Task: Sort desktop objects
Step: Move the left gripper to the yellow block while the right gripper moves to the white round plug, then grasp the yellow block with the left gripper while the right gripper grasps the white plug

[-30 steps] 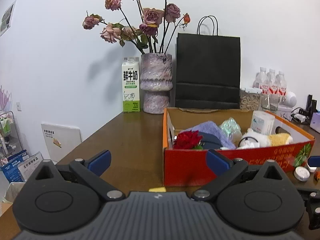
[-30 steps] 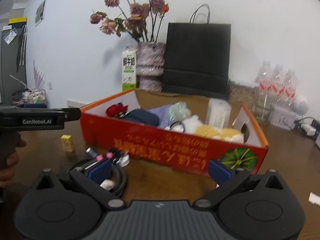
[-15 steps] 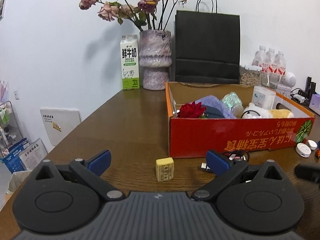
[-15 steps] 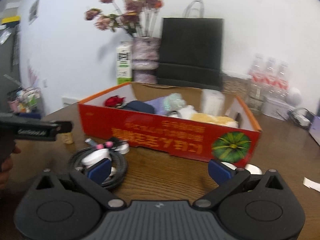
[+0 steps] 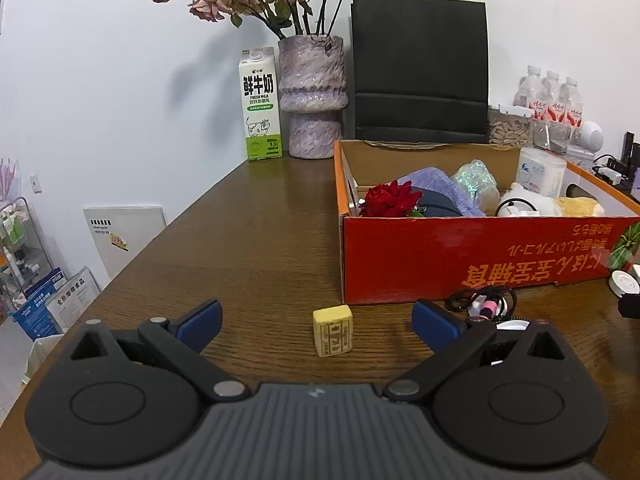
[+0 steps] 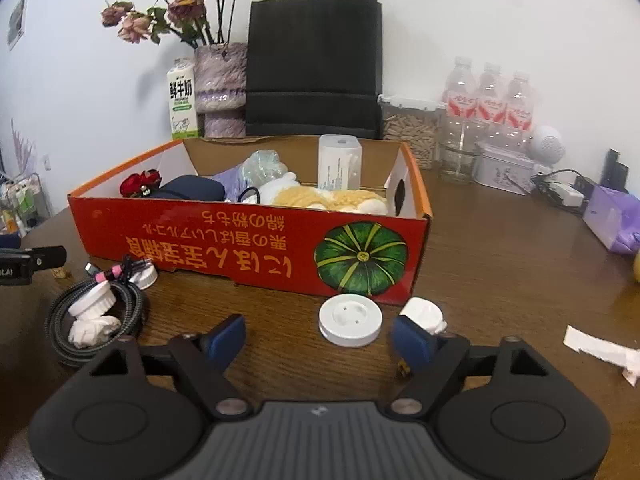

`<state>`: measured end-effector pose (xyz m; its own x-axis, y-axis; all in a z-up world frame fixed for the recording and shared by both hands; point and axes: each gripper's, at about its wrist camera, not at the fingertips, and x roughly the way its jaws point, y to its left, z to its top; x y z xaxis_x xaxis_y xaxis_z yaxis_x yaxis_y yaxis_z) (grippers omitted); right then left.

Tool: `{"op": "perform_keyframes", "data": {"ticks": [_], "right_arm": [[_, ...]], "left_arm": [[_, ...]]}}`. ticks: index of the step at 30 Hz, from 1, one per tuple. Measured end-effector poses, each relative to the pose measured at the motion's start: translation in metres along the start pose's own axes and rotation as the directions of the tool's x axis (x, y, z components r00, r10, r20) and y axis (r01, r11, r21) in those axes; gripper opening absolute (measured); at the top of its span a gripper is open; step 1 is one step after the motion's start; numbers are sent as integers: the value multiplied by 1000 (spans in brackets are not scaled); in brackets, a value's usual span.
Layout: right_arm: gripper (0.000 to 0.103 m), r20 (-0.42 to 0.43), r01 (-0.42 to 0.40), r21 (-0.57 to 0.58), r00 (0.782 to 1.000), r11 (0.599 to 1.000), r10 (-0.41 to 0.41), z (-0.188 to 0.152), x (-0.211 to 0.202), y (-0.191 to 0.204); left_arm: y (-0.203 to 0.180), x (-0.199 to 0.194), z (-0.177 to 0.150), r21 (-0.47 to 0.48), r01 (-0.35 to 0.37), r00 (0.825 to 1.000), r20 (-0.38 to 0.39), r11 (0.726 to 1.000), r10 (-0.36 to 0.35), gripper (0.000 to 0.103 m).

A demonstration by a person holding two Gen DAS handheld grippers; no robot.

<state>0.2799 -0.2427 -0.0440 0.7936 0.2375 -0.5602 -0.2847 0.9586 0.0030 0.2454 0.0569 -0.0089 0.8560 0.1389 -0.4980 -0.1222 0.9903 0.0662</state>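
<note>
Left tool (image 5: 316, 322): released, blue pads spread wide, nothing pinched. Yellow tile (image 5: 333, 330) standing upright on the bench (image 5: 260, 240), in full view between the two pads and touching neither; a second ago only a sliver of it peeked out at the tool's near edge. Lined up for a pick now, by the look of it, with the near-left corner of the red box (image 5: 472, 256) just beyond.

Right tool (image 6: 318, 338): swung rightward along the box front, away from the coiled cable (image 6: 96, 316), now off at the left. Ahead of it instead the white disc (image 6: 349, 320), flat on the bench just near of the box's pumpkin picture, with a small white cap (image 6: 422, 314) beside the right pad. Jaws closing from their widest, the disc just beyond the gap, pads not on it yet.

Meaning for the sort: two targets chosen, neither lifted. Box already holding several things; tile, disc, cap and cable all still out on the bench.
</note>
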Motion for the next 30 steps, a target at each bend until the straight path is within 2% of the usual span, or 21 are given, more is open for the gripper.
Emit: {"op": "perform_keyframes", "data": {"ticks": [5, 7, 14, 17, 20, 22, 23, 30], "right_arm": [[65, -29, 32, 0, 999, 1000, -32, 6, 15, -2], [61, -37, 25, 9, 999, 1000, -25, 7, 19, -2], [59, -55, 25, 23, 998, 999, -24, 10, 26, -3], [57, -57, 21, 29, 998, 999, -19, 10, 27, -3], [54, -56, 20, 29, 998, 999, -18, 10, 28, -3], [42, -53, 13, 27, 999, 1000, -11, 10, 27, -2], [38, -50, 11, 25, 999, 1000, -10, 10, 27, -1], [38, -20, 3, 9, 1000, 1000, -3, 8, 18, 4]], "left_arm": [[-1, 9, 3, -16, -10, 1000, -19, 1000, 10, 101], [-1, 12, 4, -24, -9, 1000, -30, 1000, 9, 94], [-1, 15, 3, -34, 14, 998, -53, 999, -16, 75], [-1, 17, 2, -39, 31, 997, -67, 999, -34, 63], [1, 19, 2, -53, 42, 996, -80, 998, -47, 47], [1, 20, 1, -61, 52, 995, -84, 997, -57, 28], [2, 20, 1, -65, 59, 994, -84, 996, -65, 24], [3, 16, 0, -77, 63, 996, -63, 995, -68, 22]]}}
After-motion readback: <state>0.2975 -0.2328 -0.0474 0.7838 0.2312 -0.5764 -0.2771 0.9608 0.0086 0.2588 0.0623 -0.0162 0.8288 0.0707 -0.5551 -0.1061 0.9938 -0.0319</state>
